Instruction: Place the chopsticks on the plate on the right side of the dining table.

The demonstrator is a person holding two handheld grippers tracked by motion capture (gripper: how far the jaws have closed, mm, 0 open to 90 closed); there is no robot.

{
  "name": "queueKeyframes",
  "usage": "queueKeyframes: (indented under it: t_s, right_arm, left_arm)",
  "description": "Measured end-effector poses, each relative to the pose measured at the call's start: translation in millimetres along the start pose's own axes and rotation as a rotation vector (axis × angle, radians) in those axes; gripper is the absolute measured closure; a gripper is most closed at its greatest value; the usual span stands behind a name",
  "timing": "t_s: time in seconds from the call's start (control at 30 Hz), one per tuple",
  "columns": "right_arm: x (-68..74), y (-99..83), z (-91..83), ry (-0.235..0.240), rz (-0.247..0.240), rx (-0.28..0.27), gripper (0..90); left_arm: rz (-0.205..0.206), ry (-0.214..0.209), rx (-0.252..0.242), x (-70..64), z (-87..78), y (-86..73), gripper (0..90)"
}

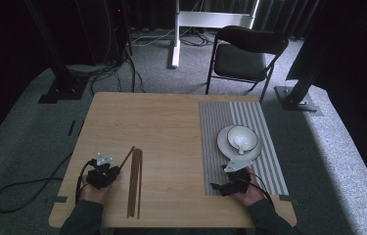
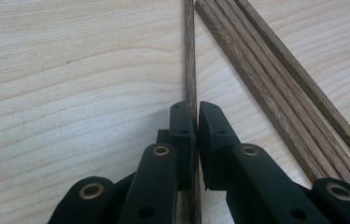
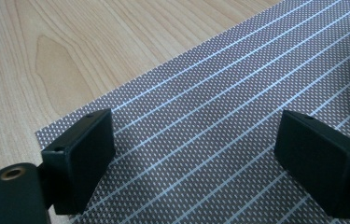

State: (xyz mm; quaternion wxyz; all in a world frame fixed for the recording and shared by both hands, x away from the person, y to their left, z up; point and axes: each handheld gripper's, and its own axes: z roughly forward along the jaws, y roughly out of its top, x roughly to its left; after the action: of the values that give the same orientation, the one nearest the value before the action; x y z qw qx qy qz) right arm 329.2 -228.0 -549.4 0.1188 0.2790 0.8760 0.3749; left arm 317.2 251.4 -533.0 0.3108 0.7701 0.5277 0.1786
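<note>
In the left gripper view the near end of a single wooden chopstick point(image 2: 190, 60) is hidden between and beneath the black jaws, and the bundle of loose chopsticks point(image 2: 275, 88) beside it runs off the frame edges. The left gripper point(image 2: 197, 116) is clamped on that 1 chopstick, which lies along the wooden table point(image 2: 70, 93), angled away from the bundle. The right gripper point(image 3: 196, 154) hangs wide apart over the striped grey placemat point(image 3: 238, 84), grasping nothing. From above, a white bowl point(image 1: 242, 137) sits on a plate point(image 1: 221, 141), its contents too small to make out
</note>
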Motion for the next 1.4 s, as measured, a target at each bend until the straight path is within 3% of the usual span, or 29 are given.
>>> queueKeyframes:
  t_s: [0.23,0.4,0.63,1.0,1.4]
  right_arm:
    - [0.0,0.0,0.0,0.0,0.001,0.0,11.3]
    - [0.0,0.0,0.0,0.0,0.001,0.0,11.3]
    - [0.0,0.0,0.0,0.0,0.001,0.0,11.3]
    - [0.0,0.0,0.0,0.0,0.001,0.0,11.3]
    - [0.0,0.0,0.0,0.0,0.001,0.001,11.3]
  left_arm:
    - [-0.007,-0.007,-0.007,4.3,5.1,5.0,84.3]
    - [0.01,0.001,-0.002,5.3,9.4,10.8,84.5]
    - [0.025,0.008,0.006,3.2,13.1,16.4,84.7]
    - [0.027,0.01,-0.02,1.3,10.0,24.3,84.8]
    - [0.048,-0.014,-0.043,-8.3,8.5,36.7,84.8]
